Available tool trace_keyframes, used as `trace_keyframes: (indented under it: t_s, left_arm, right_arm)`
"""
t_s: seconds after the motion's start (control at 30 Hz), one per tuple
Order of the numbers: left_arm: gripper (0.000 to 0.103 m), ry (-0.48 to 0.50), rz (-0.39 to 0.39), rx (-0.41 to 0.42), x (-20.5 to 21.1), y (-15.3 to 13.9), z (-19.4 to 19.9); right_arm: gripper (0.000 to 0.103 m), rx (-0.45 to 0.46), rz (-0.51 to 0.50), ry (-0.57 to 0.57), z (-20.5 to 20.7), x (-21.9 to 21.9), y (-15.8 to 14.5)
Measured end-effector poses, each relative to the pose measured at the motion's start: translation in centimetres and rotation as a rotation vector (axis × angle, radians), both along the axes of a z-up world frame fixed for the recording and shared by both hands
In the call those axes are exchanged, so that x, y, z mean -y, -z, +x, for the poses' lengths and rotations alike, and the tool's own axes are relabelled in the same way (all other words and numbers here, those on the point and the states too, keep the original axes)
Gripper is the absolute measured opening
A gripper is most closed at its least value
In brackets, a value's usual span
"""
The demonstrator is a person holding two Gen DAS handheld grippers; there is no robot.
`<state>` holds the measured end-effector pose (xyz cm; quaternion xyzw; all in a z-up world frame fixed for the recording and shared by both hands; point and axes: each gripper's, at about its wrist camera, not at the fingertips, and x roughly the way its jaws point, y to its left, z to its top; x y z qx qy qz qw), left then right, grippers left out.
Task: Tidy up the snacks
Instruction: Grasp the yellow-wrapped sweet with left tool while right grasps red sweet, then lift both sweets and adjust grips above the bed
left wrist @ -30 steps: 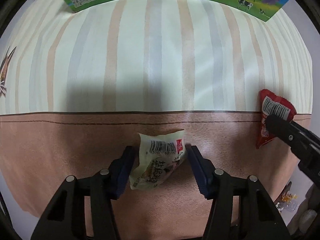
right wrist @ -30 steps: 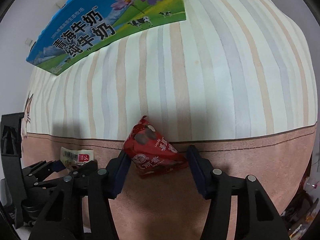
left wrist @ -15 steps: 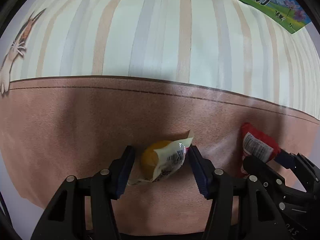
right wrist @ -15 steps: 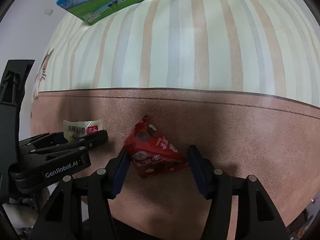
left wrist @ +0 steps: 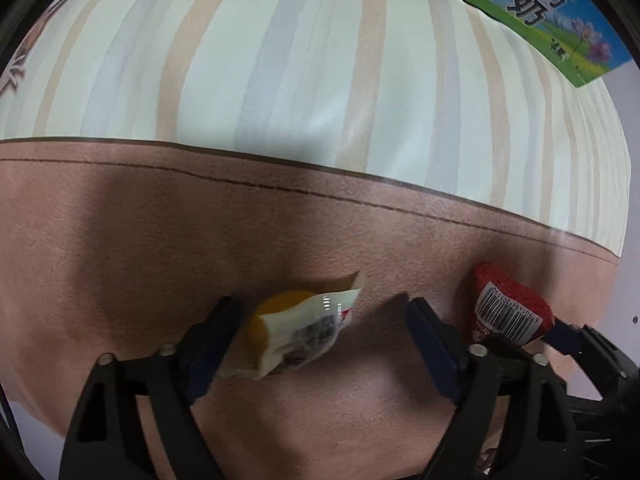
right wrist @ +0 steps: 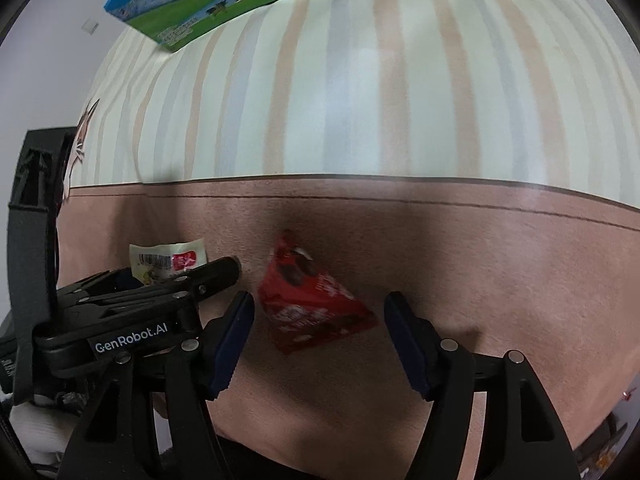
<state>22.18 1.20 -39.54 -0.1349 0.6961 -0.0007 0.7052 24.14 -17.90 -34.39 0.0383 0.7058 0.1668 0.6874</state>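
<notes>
A white-and-yellow snack packet [left wrist: 298,326] lies lower center of the left view, a red triangular snack packet [right wrist: 314,306] center of the right.

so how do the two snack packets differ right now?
The white packet is pale with yellow food showing through; the red packet is opaque red with dark printed pieces. The white packet is lumpy; the red packet is triangular. The white packet sits in the left gripper, the red packet in the right gripper. Both bear barcodes, between open jaws.
</notes>
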Motion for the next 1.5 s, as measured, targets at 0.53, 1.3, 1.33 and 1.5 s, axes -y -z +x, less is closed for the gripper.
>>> trace_keyframes:
  t_s: [0.53,1.3,1.33,1.5]
  left_arm:
    - [0.046,0.005,0.073,-0.003,0.2,-0.1,0.4]
    - [0.041,0.028,0.071,0.09,3.9,-5.3,-1.0]
    - [0.041,0.028,0.065,0.101,4.0,-5.8,-0.7]
    - [0.041,0.041,0.036,0.163,5.0,-9.0,1.0]
  right_arm:
    - [0.07,0.019,0.008,-0.016,-1.1,-0.9,0.4]
    - [0.047,0.091,0.114,0.062,-0.4,3.4,-4.7]
    - [0.047,0.098,0.122,0.07,-0.2,3.6,-5.2]
    - [0.047,0.131,0.161,0.093,1.2,4.5,-8.1]
